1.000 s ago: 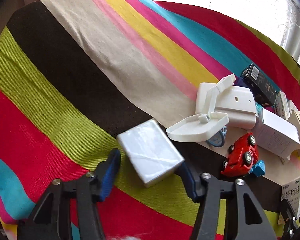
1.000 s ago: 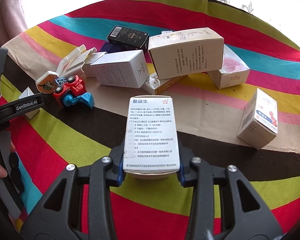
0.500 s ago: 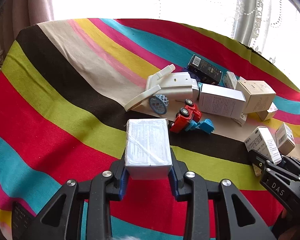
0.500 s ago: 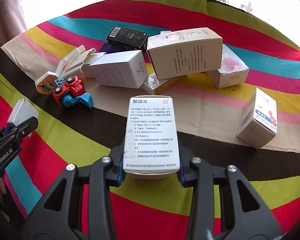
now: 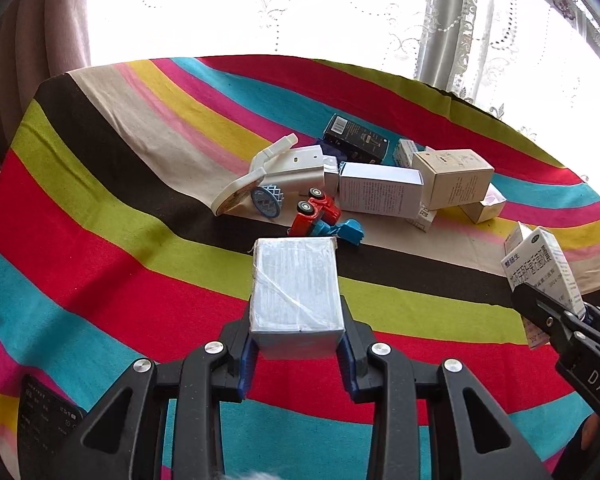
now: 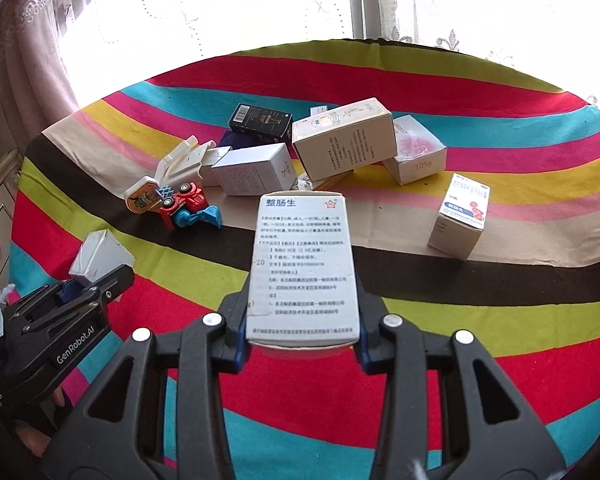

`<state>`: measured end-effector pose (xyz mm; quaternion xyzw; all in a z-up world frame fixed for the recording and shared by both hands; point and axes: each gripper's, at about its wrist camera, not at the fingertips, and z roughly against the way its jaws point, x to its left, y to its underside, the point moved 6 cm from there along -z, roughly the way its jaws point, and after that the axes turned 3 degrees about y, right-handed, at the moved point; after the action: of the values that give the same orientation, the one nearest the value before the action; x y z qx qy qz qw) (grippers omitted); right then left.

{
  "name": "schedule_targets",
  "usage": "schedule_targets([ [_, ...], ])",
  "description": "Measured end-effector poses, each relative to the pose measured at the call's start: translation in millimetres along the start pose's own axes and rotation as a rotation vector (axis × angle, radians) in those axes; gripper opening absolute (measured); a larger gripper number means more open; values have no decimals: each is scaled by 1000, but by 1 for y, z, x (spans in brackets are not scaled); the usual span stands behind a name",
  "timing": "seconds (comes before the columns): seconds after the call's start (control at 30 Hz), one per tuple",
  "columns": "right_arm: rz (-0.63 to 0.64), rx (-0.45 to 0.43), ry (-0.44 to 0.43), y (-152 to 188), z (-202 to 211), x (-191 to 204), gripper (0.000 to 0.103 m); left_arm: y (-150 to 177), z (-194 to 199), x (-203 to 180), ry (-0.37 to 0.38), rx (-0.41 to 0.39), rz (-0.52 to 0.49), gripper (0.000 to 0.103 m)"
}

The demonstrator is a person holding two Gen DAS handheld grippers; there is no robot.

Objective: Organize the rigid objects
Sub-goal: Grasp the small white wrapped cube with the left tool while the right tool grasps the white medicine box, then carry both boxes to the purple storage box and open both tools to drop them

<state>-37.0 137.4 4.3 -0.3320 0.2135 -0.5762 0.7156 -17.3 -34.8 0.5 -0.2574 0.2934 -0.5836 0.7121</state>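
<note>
Right wrist view: right claw (image 6: 302, 340) clamps the medicine box (image 6: 303, 268), long axis toward twelve o'clock; left claw (image 5: 296, 354) grips a film-wrapped box (image 5: 296, 288).

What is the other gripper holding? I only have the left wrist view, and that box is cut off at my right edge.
Observer: The right gripper is shut on a white medicine box, printed side facing up.
Operator: Anything on the table beyond it?
Observer: Yes, a small white and blue box stands alone on the striped cloth, right of the pile.
Operator: Does my own load show from there?
Observer: Yes, your silver box sticks out of the left gripper.
</note>
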Motion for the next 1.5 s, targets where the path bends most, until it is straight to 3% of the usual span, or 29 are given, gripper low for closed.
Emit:
schedule_targets([
  [0.53, -67, -67, 105, 56, 115, -49, 44, 31, 69, -70, 159, -52, -146, 35],
  [0.9, -31, -76, 177, 90, 186, -77, 43, 57, 124, -134, 303, -75, -321, 35],
  [1.17, -31, -34, 297, 122, 223, -120, 43, 98, 145, -194, 481, 8, -452, 35],
  [1.33, -52, 14, 379, 153, 249, -150, 43, 136, 164, -240, 603, 75, -594, 35],
  [1.5, -103, 96, 452, 198, 268, -175, 44, 176, 183, -284, 804, 225, -691, 35],
])
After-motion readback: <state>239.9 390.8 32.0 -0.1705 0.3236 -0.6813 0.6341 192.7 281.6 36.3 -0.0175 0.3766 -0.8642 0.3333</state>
